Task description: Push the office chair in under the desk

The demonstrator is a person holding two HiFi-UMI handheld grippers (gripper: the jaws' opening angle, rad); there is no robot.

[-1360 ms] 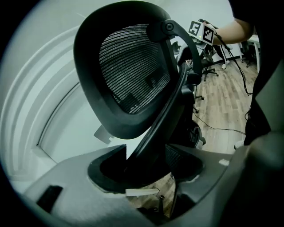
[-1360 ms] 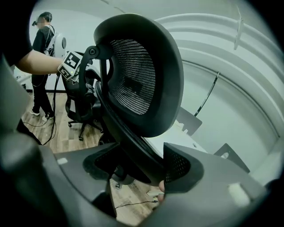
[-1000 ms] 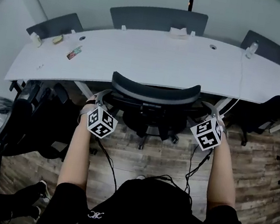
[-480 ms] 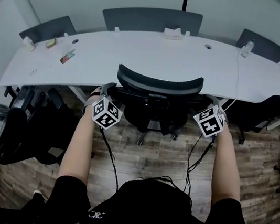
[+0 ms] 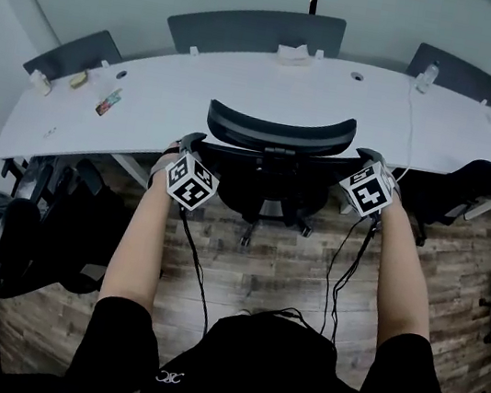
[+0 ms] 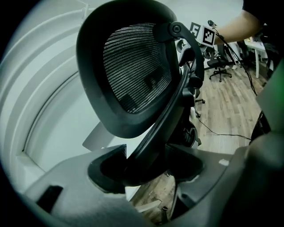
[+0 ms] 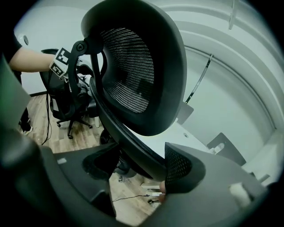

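A black office chair (image 5: 279,136) with a mesh back stands at the near edge of the long white desk (image 5: 197,94), its seat beneath the desktop. My left gripper (image 5: 186,142) is at the left side of the backrest and my right gripper (image 5: 370,158) at the right side. In the left gripper view the chair's curved back frame (image 6: 164,119) runs between the jaws of the left gripper (image 6: 146,164), which close on it. The right gripper view shows the same frame (image 7: 120,133) clamped between the pads of the right gripper (image 7: 142,166).
Grey chairs (image 5: 255,29) stand along the desk's far side. More black chairs crowd the floor at left (image 5: 45,223) and right (image 5: 470,191). A tissue box (image 5: 293,54), a bottle (image 5: 423,78) and small items (image 5: 107,102) lie on the desk. Cables (image 5: 189,256) trail from both grippers.
Both grippers and the chair have moved forward toward the desk together. The backrest now overlaps the desk's near edge and more of the seat is hidden under it.
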